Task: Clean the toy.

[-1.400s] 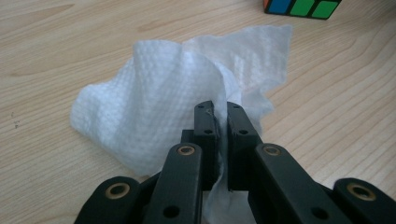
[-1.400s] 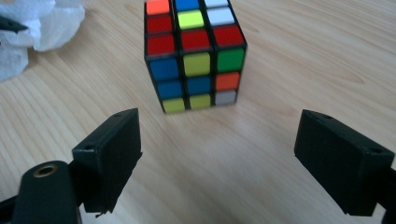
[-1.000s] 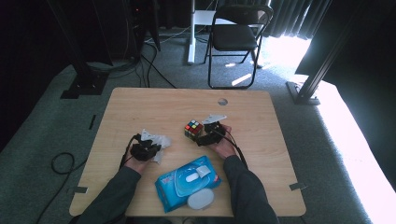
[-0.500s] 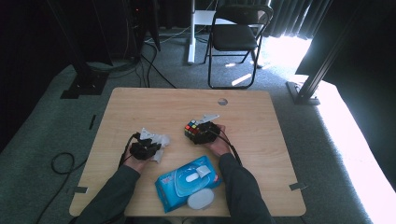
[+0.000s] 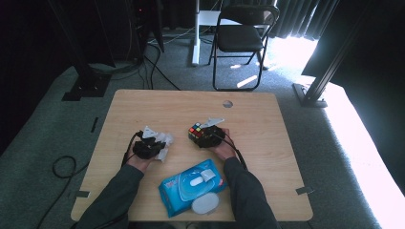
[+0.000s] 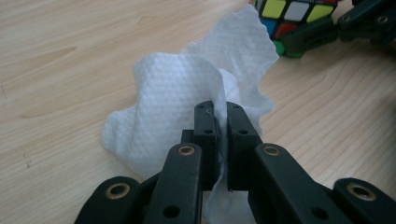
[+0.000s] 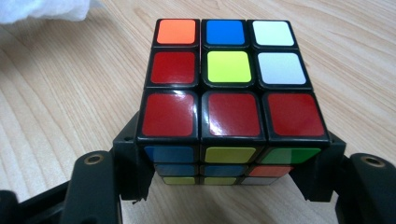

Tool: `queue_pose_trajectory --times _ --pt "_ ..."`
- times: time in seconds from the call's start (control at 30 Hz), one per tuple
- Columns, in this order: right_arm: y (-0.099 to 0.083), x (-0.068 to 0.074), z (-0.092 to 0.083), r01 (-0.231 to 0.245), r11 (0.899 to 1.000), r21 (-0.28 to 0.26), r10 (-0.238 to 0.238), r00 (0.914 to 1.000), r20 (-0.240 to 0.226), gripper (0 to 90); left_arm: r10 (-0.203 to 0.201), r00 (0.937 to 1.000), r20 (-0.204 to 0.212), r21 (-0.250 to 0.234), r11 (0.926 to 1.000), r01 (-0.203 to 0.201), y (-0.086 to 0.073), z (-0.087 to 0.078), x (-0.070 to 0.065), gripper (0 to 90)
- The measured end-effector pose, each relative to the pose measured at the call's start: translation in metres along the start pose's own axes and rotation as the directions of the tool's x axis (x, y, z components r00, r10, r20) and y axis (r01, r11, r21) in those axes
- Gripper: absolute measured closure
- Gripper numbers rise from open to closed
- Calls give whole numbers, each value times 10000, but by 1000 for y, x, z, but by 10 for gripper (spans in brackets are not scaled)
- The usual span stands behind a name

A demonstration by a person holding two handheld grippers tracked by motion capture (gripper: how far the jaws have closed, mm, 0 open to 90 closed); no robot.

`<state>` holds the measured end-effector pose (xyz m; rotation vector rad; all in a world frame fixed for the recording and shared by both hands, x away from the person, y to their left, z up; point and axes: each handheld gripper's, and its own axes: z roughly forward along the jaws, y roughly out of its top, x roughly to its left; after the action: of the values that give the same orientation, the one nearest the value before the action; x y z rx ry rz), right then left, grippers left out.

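Your bench (image 5: 143,109) is light wood-grain with rounded corners and one small round grommet (image 5: 228,103) near the far edge; two short strips of tape sit at its near corners. It stands on grey carpet in a dim room, dark curtains at the back, hard sunlight spilling in on the right. One black folding chair (image 5: 241,38) stands beyond the bench, one white post next to it, black stand legs and loose cables on the floor at left. No readable writing anywhere; the blue pack's label is too blurred to read. On the bench: one cube (image 5: 197,131), one white wipe (image 5: 163,143), one blue wipes pack (image 5: 184,188) at the near edge between your forearms, one white lid (image 5: 204,204) just beside the pack. Your left tongs (image 6: 220,112) are pinched almost fully closed on a fold of the wipe, which bunches up around the tips, left of centre on the bench. Your right tongs (image 7: 229,161) have just been closing, and the cube sits between the jaws, which stand against its two sides; it rests on the bench just right of the wipe, near but apart. Cube top face shows four red, one orange, one blue, one yellow, two white stickers.
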<state>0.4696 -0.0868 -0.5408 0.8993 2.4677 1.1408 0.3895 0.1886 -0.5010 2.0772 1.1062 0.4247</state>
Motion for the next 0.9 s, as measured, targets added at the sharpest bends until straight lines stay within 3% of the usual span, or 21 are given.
queue_pose_trajectory --times 0.47,0.77,0.9 --pt "-2 10 -5 236 9997 68 -233 9989 -408 339 49 9997 259 -270 9996 -42 15 2 -2 856" --pt "1 16 -13 165 9998 -102 -172 9976 -675 340 80 9980 620 -620 9981 -42 28 3 -7 856" --pt "4 19 -13 363 9993 -58 -366 9963 -777 340 79 9965 833 -764 9971 -15 34 5 -9 856"
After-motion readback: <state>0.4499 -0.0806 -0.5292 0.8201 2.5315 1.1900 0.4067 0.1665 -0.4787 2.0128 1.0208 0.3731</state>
